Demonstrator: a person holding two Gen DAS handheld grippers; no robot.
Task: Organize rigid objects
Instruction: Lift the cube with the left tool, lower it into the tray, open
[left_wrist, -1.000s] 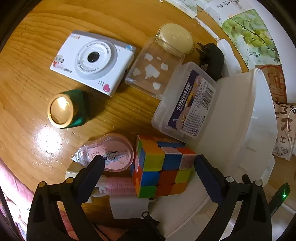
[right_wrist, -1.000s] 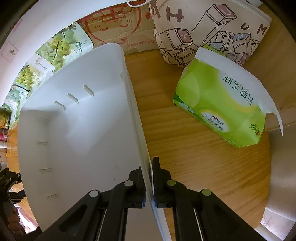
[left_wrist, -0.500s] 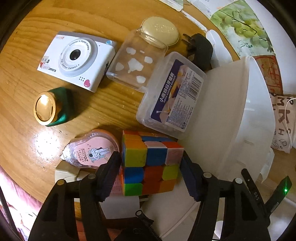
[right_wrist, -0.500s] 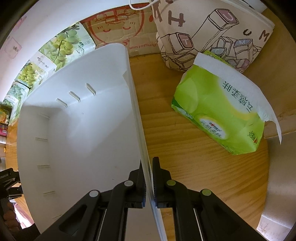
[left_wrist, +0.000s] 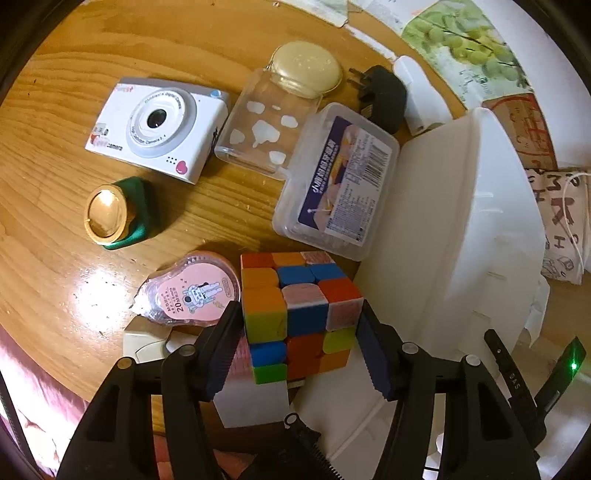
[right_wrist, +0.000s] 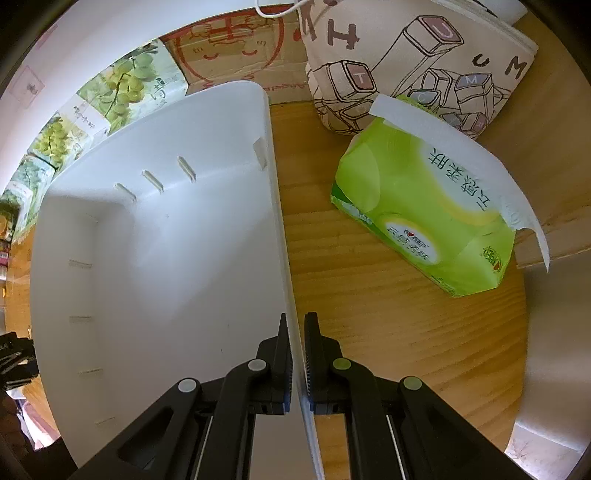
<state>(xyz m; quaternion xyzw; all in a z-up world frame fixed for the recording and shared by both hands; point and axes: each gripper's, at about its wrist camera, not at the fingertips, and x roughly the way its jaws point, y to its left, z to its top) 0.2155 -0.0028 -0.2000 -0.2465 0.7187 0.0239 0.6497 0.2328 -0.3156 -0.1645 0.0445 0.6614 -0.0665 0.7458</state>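
A glossy round wooden table (left_wrist: 55, 236) carries a scatter of household goods, its far edge lined with grape-printed cartons (left_wrist: 465, 40) and a brown cardboard box (right_wrist: 236, 51) against a pale wall. In the left wrist view, the left gripper (left_wrist: 299, 341) has its jaws closing on a multicoloured puzzle cube (left_wrist: 299, 314), both pads pressed against opposite faces; the cube sits tilted at the near rim of a white plastic bin (left_wrist: 461, 229), its stickers orange, blue, red, green, yellow and a faded pink. Around it lie a pink correction-tape dispenser (left_wrist: 192, 291) just beside the cube, a green jar with a gold lid (left_wrist: 114, 214), a white toy camera (left_wrist: 159, 125), a clear jar with a cream lid (left_wrist: 277, 114) on its side, a clear lidded box with a purple label (left_wrist: 340, 177) resting against the bin, and a black plug adapter (left_wrist: 380, 96). Only the right wrist view shows the bin's bare white interior (right_wrist: 159, 266), a green tissue pack (right_wrist: 428, 221) and a printed canvas bag (right_wrist: 417, 59) beyond it, and the right gripper (right_wrist: 297, 332) clamped tight on the bin's thin side wall, one finger inside, one outside.
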